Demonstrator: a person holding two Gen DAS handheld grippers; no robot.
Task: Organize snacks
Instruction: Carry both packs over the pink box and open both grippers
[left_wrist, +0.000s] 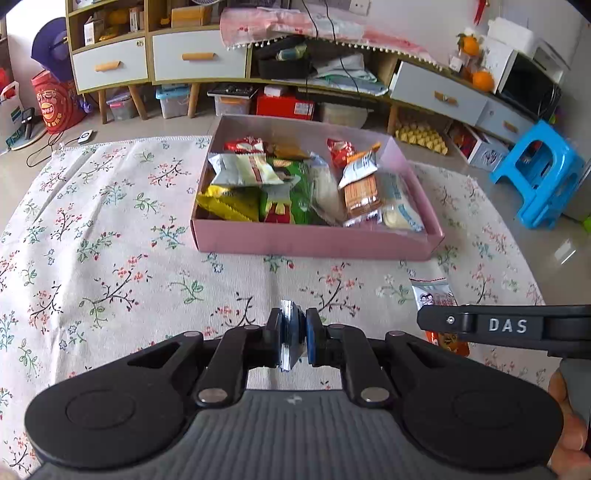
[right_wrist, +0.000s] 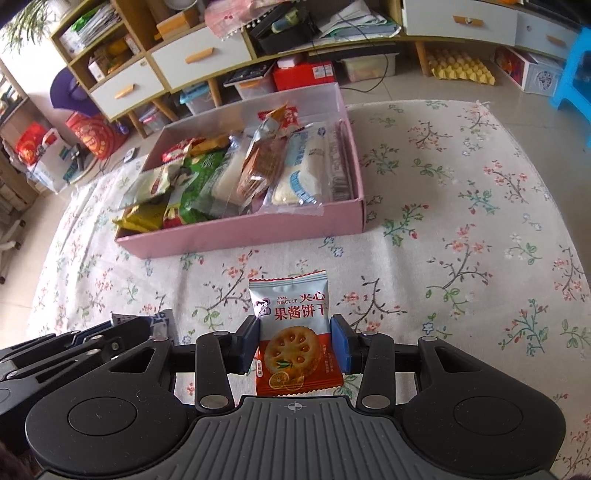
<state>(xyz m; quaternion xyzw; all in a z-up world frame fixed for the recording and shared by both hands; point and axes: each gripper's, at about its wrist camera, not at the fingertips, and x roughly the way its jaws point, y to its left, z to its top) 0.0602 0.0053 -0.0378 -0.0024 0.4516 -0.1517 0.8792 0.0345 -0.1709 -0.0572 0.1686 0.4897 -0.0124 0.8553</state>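
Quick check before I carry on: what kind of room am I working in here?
Most likely a home living room, worked at floor level. A floral cloth spread over floor tiles holds the pink snack box; behind it stand a low drawer cabinet and a blue plastic stool.

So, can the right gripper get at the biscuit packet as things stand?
Probably yes. The right gripper is open with its fingers on both sides of the biscuit packet, which lies flat on the cloth. Nothing lies between them.
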